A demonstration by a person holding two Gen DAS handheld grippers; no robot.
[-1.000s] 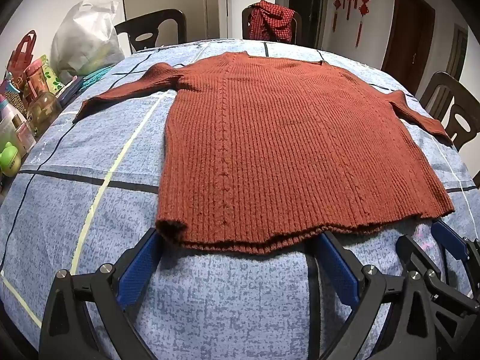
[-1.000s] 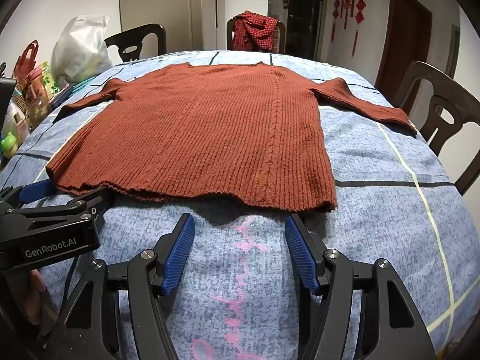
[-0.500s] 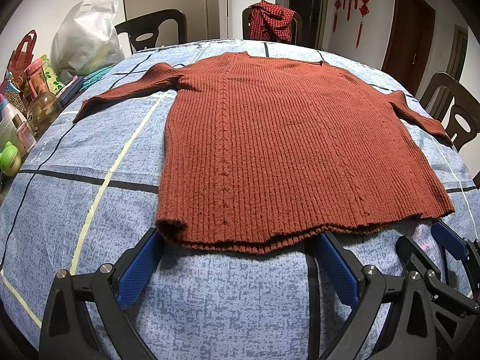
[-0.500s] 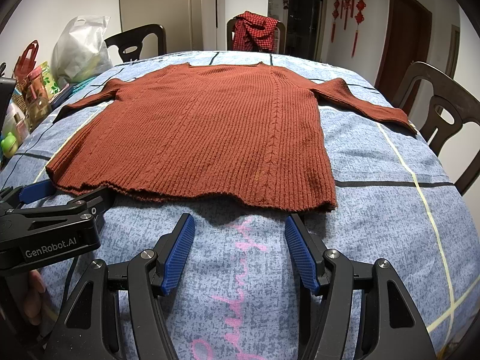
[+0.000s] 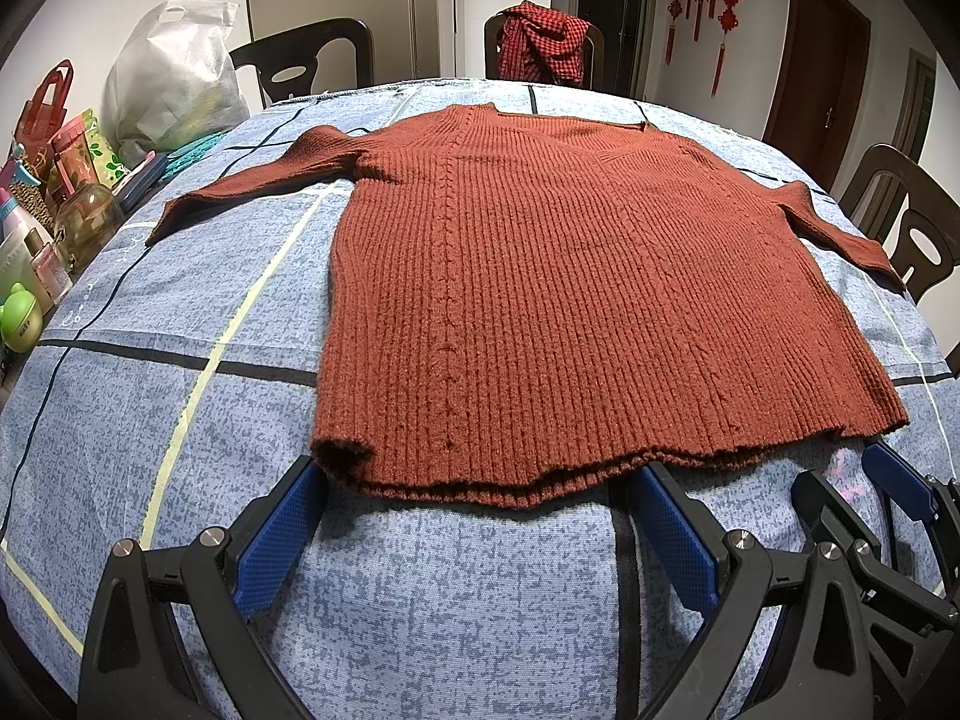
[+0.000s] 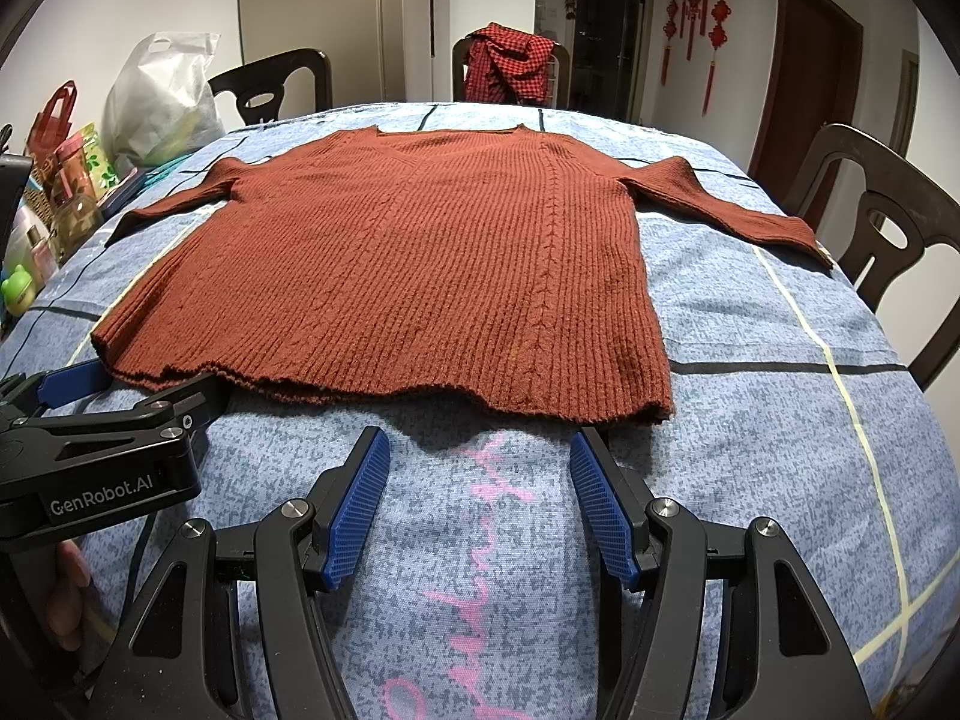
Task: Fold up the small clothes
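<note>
1. Sweater [image 5: 570, 300], rust-red ribbed knit, lies flat mid-frame on the worktop [image 5: 150, 420], which has a blue checked cloth; both sleeves spread out to the sides, neckline toward top of frame.
2. Left gripper [image 5: 474, 510] at the bottom of the left wrist view, jaws spread wide and holding nothing, blue pads [image 5: 282, 540] just short of the hem's lower left part; whether the tips touch the hem, cannot tell.
3. Right gripper [image 6: 480, 480] at bottom centre of the right wrist view, jaws apart and empty, tips near the hem's lower right part, over the cloth.
4. Left gripper's side also shows at lower left of the right wrist view, just beside the hem's left corner.
5. White bag [image 5: 174, 72] and bottles and jars [image 5: 72, 210] sit at the left edge.
6. Dark chairs [image 6: 870, 228] stand around the worktop; red checked cloth [image 5: 540, 42] hangs on the far one, top centre.
7. Red hanging ornaments [image 6: 696, 6] on the wall, upper right.
</note>
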